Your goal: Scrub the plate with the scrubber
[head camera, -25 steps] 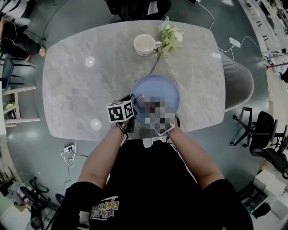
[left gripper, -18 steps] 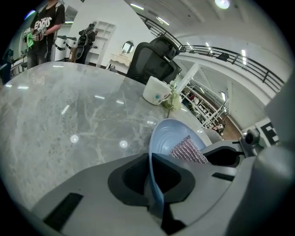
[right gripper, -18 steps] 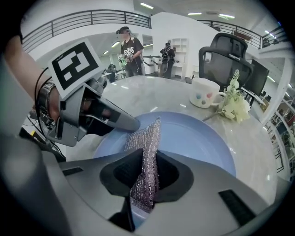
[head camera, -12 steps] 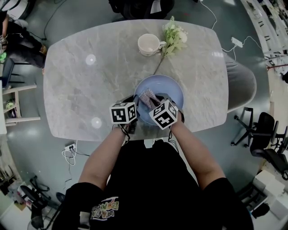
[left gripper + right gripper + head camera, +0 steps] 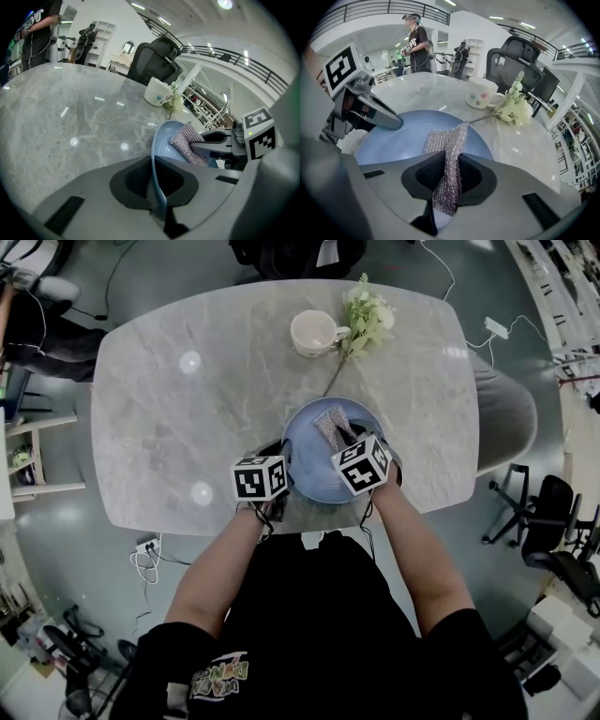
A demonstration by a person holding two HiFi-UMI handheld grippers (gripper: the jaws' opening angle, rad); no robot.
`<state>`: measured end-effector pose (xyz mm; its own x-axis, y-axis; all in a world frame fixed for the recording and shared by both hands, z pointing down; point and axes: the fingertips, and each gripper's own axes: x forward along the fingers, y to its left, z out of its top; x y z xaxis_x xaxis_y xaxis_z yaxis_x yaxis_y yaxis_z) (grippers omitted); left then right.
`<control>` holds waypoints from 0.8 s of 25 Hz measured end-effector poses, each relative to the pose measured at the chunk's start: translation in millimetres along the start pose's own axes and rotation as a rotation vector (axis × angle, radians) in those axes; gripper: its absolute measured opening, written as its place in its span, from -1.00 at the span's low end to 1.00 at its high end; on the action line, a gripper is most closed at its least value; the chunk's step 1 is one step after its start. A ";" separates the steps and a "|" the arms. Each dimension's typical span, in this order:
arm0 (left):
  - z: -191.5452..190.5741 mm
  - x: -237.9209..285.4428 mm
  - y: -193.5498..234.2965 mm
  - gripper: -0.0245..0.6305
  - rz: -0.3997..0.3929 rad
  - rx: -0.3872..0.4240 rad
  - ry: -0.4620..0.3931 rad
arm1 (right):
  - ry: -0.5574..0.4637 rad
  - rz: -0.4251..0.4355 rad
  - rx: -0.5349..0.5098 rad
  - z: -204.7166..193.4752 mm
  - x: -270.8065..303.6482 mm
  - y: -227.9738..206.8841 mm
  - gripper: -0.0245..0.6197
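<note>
Currently | plate (image 5: 305, 454): round, pale blue, on grey marble worktop (image 5: 187, 427) | scrubber (image 5: 447, 145): silvery mesh, over plate | left tool (image 5: 157, 183): clamped on plate rim | right tool (image 5: 447, 180): pinching scrubber

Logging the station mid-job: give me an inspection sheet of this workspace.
Surface: grey marbled table.
Job's things: blue plate at the near edge; silvery scrubber over its far half.
Clutter: mug and flower sprig at the far edge.
Grippers: left gripper jaws shut on the plate's rim; right gripper jaws shut on the scrubber.
Cables: white power strip with lead on the floor at right; loose cable on the floor at near left.
Surroundings: office chairs at right; a person standing beyond the table.
</note>
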<state>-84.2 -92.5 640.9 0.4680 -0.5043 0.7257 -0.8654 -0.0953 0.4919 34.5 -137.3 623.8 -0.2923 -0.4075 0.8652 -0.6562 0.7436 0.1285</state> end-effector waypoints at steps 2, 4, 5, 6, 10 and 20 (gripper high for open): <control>-0.3 0.6 0.0 -0.84 0.000 0.001 0.001 | 0.007 -0.035 -0.026 -2.4 -0.4 -10.7 -0.68; -0.1 1.2 0.2 -0.84 0.000 0.002 0.001 | 0.013 -0.069 -0.060 -3.8 -0.8 -20.3 -0.68; 0.1 1.3 0.2 -0.84 0.001 0.002 0.001 | 0.016 -0.083 -0.075 -4.4 -1.0 -24.3 -0.68; 0.2 1.3 0.3 -0.84 0.001 0.003 0.001 | 0.019 -0.094 -0.085 -5.1 -1.2 -27.7 -0.68; 0.2 2.0 0.8 -0.84 0.002 0.005 0.000 | 0.027 -0.127 -0.102 -7.8 -1.5 -41.4 -0.68; -0.9 2.3 0.5 -0.84 0.017 0.001 -0.001 | -0.005 -0.221 -0.114 -13.1 -18.4 -65.2 -0.68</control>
<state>-83.4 -92.9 643.3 0.4527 -0.5067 0.7337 -0.8737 -0.0877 0.4785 91.7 -171.3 605.8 -0.1546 -0.5691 0.8076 -0.6217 0.6913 0.3682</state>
